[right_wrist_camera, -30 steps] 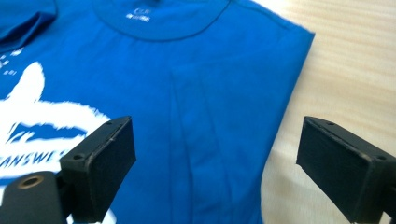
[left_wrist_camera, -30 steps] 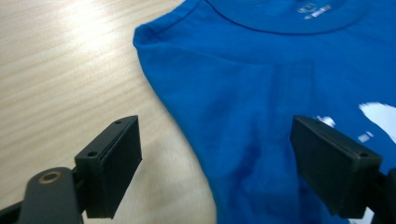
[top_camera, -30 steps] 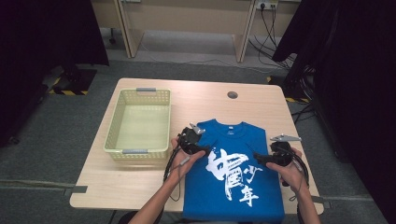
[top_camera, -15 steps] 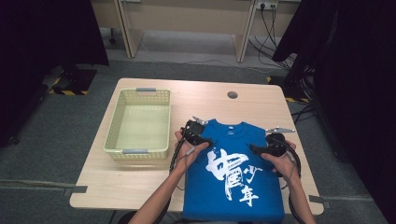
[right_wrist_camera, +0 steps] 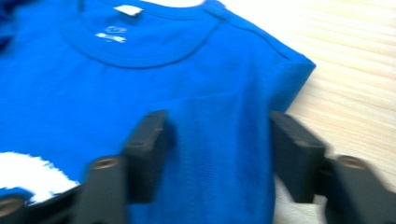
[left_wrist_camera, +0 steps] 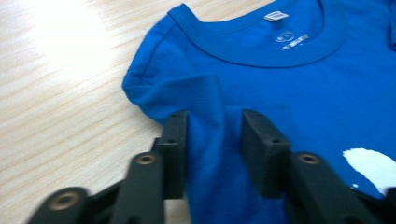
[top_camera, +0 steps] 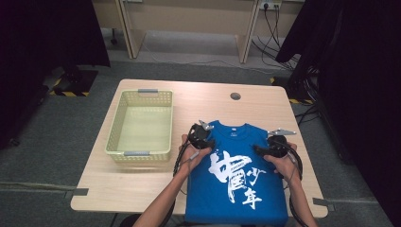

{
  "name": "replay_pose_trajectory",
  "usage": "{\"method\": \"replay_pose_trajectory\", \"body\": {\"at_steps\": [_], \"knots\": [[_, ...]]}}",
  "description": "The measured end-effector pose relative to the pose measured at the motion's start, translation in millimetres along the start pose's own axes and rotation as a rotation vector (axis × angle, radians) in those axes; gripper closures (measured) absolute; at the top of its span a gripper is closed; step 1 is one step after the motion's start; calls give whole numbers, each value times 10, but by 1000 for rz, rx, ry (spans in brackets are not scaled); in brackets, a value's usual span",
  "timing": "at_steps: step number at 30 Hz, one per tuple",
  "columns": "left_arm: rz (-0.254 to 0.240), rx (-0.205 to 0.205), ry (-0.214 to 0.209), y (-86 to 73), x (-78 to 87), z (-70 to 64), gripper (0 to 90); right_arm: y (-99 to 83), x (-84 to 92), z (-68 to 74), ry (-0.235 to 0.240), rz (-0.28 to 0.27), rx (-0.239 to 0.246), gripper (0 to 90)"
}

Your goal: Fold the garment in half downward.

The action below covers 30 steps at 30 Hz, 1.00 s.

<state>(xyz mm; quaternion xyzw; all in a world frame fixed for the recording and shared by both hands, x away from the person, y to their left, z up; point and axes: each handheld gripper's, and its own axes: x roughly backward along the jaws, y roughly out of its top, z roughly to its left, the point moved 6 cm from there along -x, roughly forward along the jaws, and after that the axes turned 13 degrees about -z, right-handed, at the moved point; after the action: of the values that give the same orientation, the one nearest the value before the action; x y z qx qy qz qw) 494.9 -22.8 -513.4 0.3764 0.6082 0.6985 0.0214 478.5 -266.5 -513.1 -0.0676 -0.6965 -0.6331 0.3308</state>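
Jaws have just been closing on the blue T-shirt [top_camera: 236, 175] — shoulder folds are being pinched by left gripper [left_wrist_camera: 212, 135] and right gripper [right_wrist_camera: 217, 149]; firmer holds are needed before lifting.

Blue T-shirt [top_camera: 236, 189] with white brush-style print, pale yellow-green basket [top_camera: 140, 125], light wood table [top_camera: 198, 94], apparently.

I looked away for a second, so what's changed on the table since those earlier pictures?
Both hands slid inward onto the blue T-shirt, near its shoulders. The jaws of the left gripper and the right gripper have just been closing, each with a fold of shirt cloth bunched between them. The shirt lies flat as before; the yellow basket and the table haven't moved.
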Motion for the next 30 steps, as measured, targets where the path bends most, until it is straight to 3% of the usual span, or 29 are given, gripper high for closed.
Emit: {"method": "replay_pose_trajectory", "body": {"at_steps": [4, 8, 22, 30], "knots": [[-26, -22, -17, -13, 16, -70, 734, 1, 21, 59, 50, -5, 15, 641], [-41, -22, -29, -27, 58, -90, 778, -4, 45, 90, 77, -10, 28, 745], [-159, -75, -56, 168, 422, -154, 802, 167, 255, 154, 64, -104, 69, 789], [-242, -118, -70, 264, 733, -201, 802, 354, 516, 243, 56, -189, 107, 805]]}}
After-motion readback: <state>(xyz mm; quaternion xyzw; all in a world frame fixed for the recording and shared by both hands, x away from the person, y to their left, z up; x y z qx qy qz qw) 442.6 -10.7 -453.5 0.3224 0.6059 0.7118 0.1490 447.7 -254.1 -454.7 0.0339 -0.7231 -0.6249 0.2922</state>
